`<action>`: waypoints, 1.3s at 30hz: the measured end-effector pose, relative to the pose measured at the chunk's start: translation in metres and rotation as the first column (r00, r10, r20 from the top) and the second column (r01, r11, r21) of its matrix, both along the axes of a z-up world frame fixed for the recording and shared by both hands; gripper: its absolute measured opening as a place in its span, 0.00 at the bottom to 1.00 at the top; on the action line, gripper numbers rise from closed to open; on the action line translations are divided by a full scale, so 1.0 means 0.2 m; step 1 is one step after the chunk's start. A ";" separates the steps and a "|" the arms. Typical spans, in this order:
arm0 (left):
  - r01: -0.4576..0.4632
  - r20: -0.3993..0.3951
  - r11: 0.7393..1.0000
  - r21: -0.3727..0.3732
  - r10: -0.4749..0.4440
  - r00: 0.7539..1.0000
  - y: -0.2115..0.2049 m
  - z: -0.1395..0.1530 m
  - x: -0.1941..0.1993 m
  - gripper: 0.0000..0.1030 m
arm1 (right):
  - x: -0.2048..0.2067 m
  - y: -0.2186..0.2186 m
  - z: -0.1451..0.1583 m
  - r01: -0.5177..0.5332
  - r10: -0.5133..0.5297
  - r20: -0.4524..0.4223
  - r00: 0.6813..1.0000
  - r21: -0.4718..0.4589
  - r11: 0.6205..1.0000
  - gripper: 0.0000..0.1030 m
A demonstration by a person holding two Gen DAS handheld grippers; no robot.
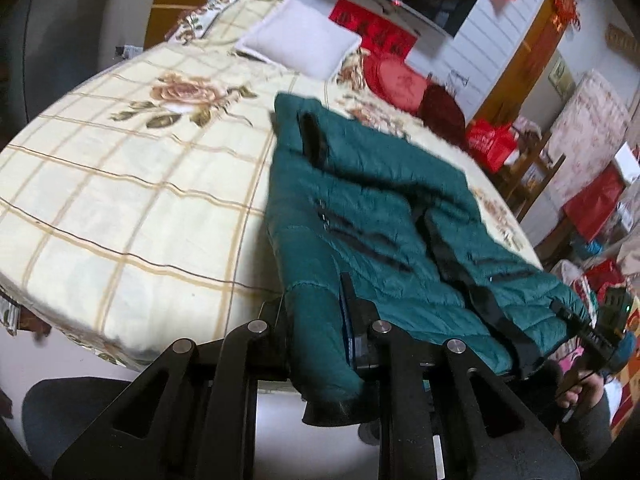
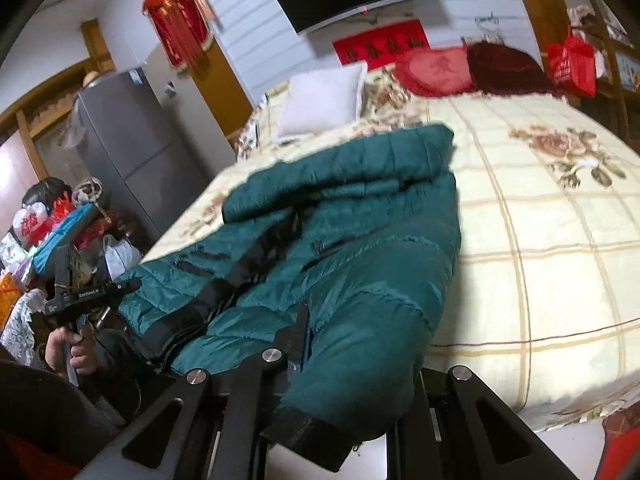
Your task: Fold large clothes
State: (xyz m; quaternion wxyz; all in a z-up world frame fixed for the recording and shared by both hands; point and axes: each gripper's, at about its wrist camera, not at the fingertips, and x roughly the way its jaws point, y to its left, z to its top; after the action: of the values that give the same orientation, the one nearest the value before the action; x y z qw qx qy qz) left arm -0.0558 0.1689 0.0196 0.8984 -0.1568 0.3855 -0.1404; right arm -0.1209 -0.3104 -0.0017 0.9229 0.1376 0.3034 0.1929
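Note:
A dark green puffer jacket [image 1: 372, 208] lies front up on the bed, open down the middle, its hem end at the near edge. My left gripper [image 1: 320, 320] is shut on the jacket's sleeve cuff at the near edge. In the right wrist view the same jacket [image 2: 340, 220] stretches away from the camera, and my right gripper [image 2: 352, 360] is shut on the other sleeve near its black cuff [image 2: 308, 432]. Each gripper shows in the other's view, the left one [image 2: 92, 296] and the right one [image 1: 600, 332], at opposite sides of the jacket.
The bed [image 1: 120, 184] has a cream checked cover with rose prints. A white pillow [image 1: 300, 36] and red cushions [image 1: 400, 80] lie at its head. A grey fridge [image 2: 132, 152] and cluttered bags [image 2: 52, 224] stand beside the bed.

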 end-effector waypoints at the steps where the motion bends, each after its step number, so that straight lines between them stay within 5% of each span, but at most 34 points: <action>1: -0.008 0.011 1.000 -0.019 0.008 1.000 0.03 0.02 -0.02 0.16 | -0.02 0.00 0.03 -0.001 0.001 0.013 1.000 -0.002 1.000 0.13; 21: -0.043 0.285 0.994 -0.101 0.070 0.956 0.11 0.45 -0.24 0.15 | -0.27 0.02 0.41 0.045 -0.028 0.223 0.974 -0.072 0.996 0.13; 23: -0.089 0.319 0.992 -0.087 0.112 0.941 0.13 0.49 -0.20 0.07 | -0.23 0.01 0.43 0.059 -0.041 0.230 0.972 -0.071 0.996 0.13; 28: -0.123 0.238 0.988 -0.090 0.141 0.961 0.18 0.46 0.05 0.07 | -0.04 0.00 0.41 0.060 -0.053 0.201 0.978 -0.031 0.998 0.13; 33: -0.099 0.154 0.995 -0.021 0.101 0.983 0.12 0.30 0.05 0.08 | 0.00 0.04 0.40 0.058 -0.046 0.199 0.979 -0.057 0.997 0.13; 36: -0.094 0.074 0.996 0.013 0.092 0.993 0.08 0.16 -0.01 0.22 | 0.01 0.01 0.39 0.063 -0.054 0.192 0.980 -0.043 0.997 0.13; 39: -0.056 -0.043 0.998 -0.009 0.055 0.998 0.05 0.01 -0.08 0.50 | 0.02 0.01 0.38 0.064 -0.058 0.190 0.980 -0.029 0.997 0.13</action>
State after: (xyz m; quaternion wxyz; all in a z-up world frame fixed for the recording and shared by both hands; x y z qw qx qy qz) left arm -0.0717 0.1794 0.0216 0.8927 -0.1749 0.3994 -0.1140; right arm -0.1166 -0.3089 0.0750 0.9553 0.1117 0.2135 0.1713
